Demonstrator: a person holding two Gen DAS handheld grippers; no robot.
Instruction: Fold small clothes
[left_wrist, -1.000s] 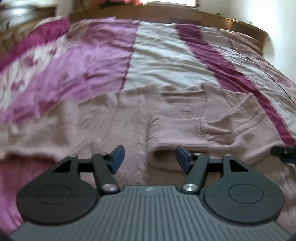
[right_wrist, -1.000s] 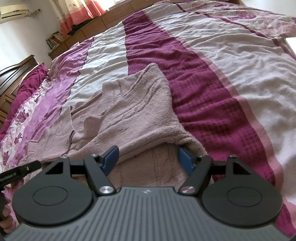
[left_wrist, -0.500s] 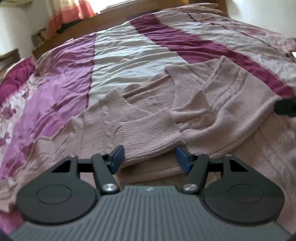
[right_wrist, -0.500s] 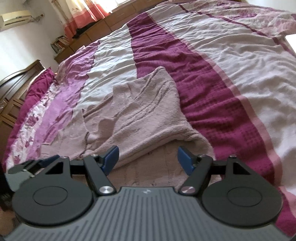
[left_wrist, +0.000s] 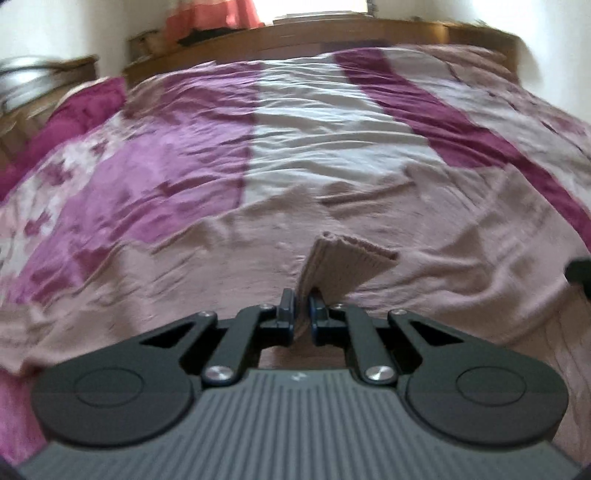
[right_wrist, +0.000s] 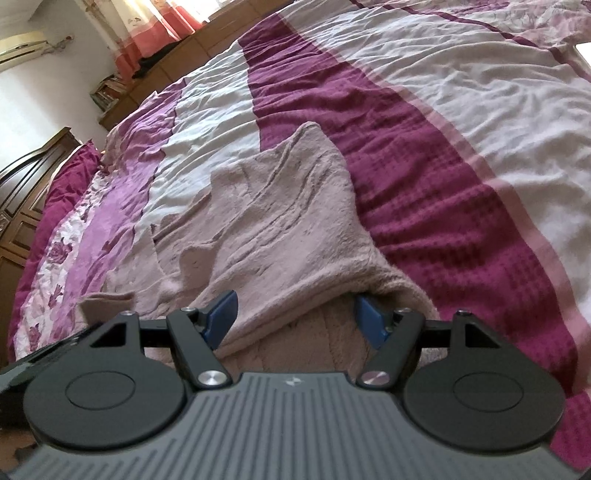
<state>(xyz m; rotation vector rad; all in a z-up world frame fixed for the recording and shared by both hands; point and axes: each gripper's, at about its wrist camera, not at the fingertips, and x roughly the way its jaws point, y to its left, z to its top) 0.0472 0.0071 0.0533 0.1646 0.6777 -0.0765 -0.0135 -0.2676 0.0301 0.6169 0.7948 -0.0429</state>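
Note:
A dusty-pink knitted sweater (left_wrist: 461, 221) lies spread on the bed, one sleeve folded across its body. My left gripper (left_wrist: 302, 314) has its jaws closing tight on the ribbed sleeve cuff (left_wrist: 343, 258), which stands up pinched between the blue pads. In the right wrist view the sweater (right_wrist: 288, 206) runs away from me, and the same cuff (right_wrist: 107, 302) rises at the lower left. My right gripper (right_wrist: 295, 317) is open and straddles the sweater's folded near edge. Its right fingertip (right_wrist: 369, 321) sits partly under the fold, and the pads do not press the cloth.
The bedspread (right_wrist: 424, 177) has dark purple, white and pink stripes and is wrinkled. A wooden bed frame (left_wrist: 332, 40) runs along the far side, with an orange curtain (left_wrist: 210, 14) behind it. Dark wooden furniture (right_wrist: 22, 206) stands at the left.
The left gripper went from open around the sleeve end to shut on the cuff, which now stands up. The right gripper stays open over the sweater's edge.

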